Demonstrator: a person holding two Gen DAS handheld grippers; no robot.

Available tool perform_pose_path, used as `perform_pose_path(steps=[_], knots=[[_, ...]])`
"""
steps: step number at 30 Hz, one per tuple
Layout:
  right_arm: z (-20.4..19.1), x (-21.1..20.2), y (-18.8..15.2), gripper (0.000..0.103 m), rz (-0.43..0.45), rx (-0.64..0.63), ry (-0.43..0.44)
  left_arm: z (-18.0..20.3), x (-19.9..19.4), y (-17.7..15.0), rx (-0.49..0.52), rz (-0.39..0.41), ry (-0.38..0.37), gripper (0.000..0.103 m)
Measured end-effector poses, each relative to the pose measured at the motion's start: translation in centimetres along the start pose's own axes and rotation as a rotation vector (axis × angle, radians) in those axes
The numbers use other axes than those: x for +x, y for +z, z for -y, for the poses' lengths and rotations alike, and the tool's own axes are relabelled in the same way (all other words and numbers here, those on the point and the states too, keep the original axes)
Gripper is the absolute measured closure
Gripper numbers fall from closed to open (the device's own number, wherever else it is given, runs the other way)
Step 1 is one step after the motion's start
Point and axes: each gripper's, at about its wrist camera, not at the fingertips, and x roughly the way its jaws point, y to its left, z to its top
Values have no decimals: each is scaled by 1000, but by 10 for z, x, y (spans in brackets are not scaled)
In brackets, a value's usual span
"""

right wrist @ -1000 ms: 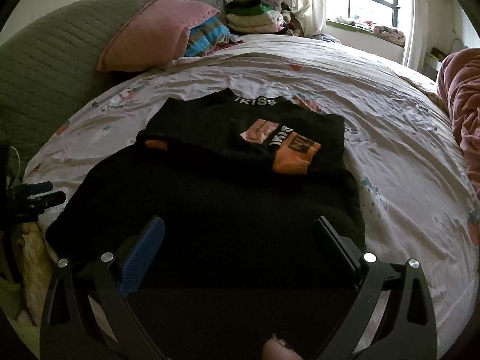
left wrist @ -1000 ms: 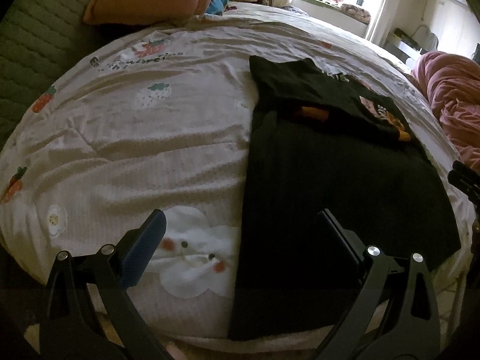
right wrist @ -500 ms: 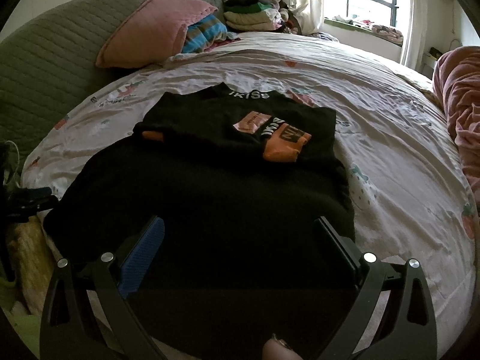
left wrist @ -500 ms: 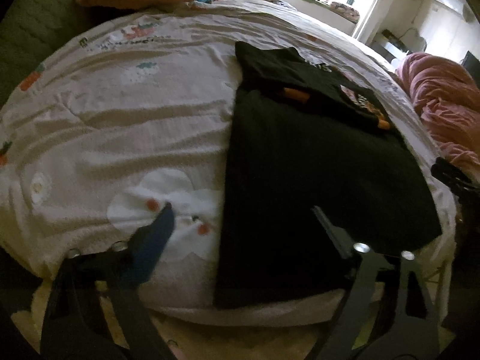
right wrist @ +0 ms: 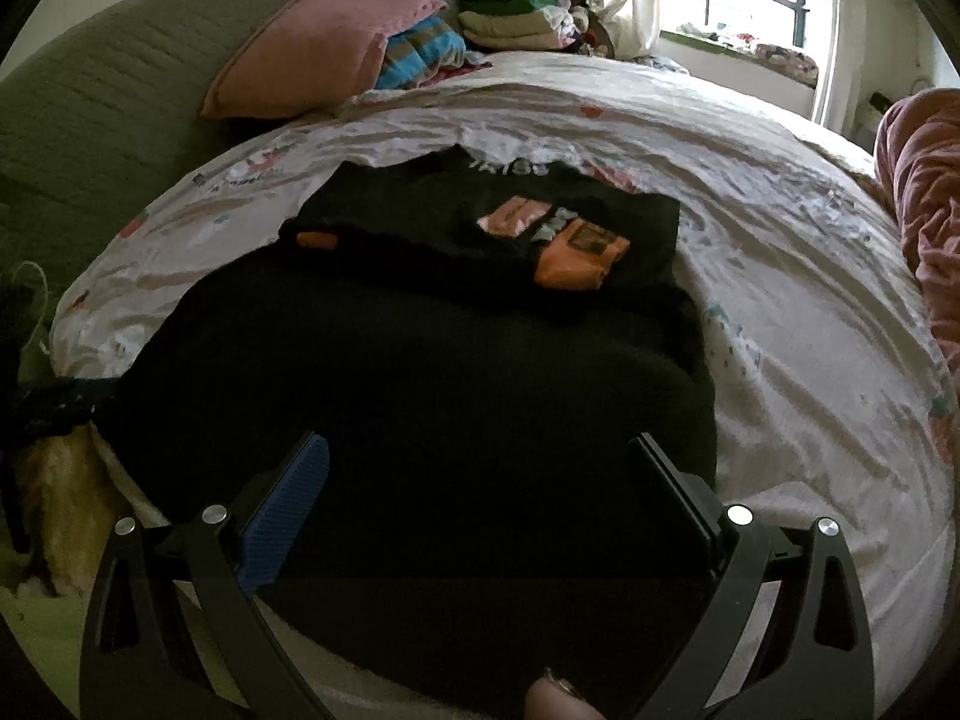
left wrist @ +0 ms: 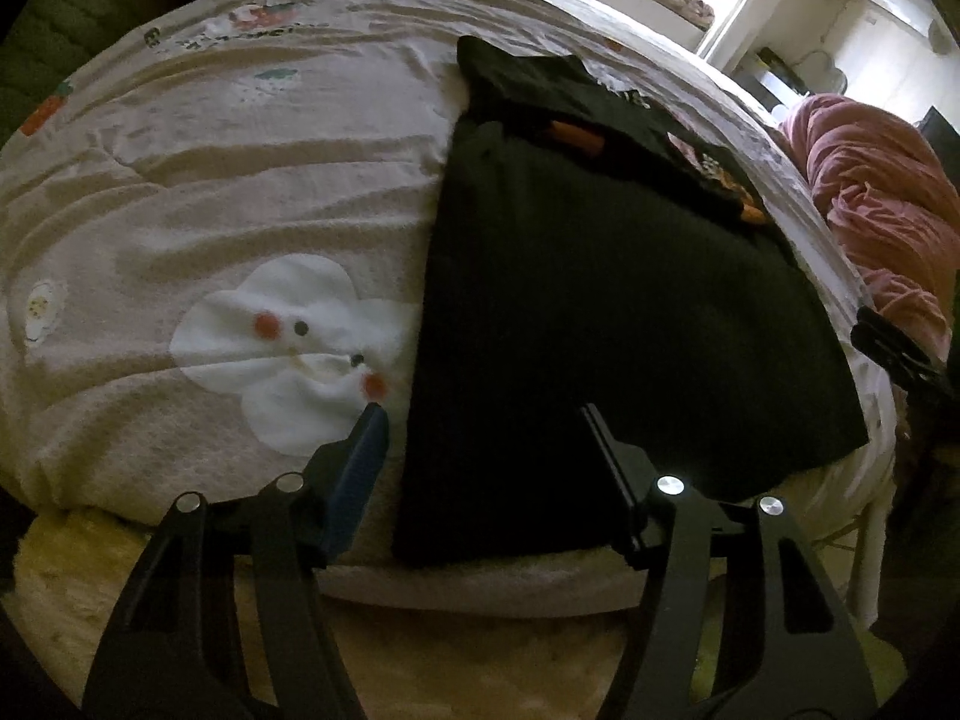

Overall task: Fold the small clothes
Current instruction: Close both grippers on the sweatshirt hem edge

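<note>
The black garment lay spread flat on the bed, its top part already turned down over the body so that the orange and pink print faced up. Its near hem hung at the bed's front edge, within reach of both tools; that placement looked deliberate, since it left the lower corners free to be taken.

The left gripper was positioned over the garment's near left corner. Its fingers were closing at this moment, the blue-padded finger over the printed bedcover just outside the cloth's side edge and the other finger over the black cloth. The edge therefore lay between them, but the pads did not yet appear to press on it.

The right gripper stood over the near hem toward the garment's right side, fingers spread wide, black cloth beneath and between them, nothing gripped. A fingertip of the person showed at the bottom of the right wrist view.

In my judgement, the two tools were set at matching corners so the hem could be lifted evenly and carried up for the next fold. A one-sided grip would risk skewing the cloth.

A pink pillow and stacked folded clothes sat well apart at the head of the bed.
</note>
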Motion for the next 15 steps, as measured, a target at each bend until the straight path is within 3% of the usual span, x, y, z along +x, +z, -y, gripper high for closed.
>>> perform_pose_path(steps=[8, 12, 15], knots=[[13, 3, -30, 5, -101, 40, 17, -1, 7, 0, 1, -5, 2, 48], [25, -7, -44, 5, -140, 67, 19, -3, 6, -1, -4, 2, 12, 61], [37, -14, -51, 5, -162, 91, 19, -6, 6, -1, -15, 5, 2, 65]])
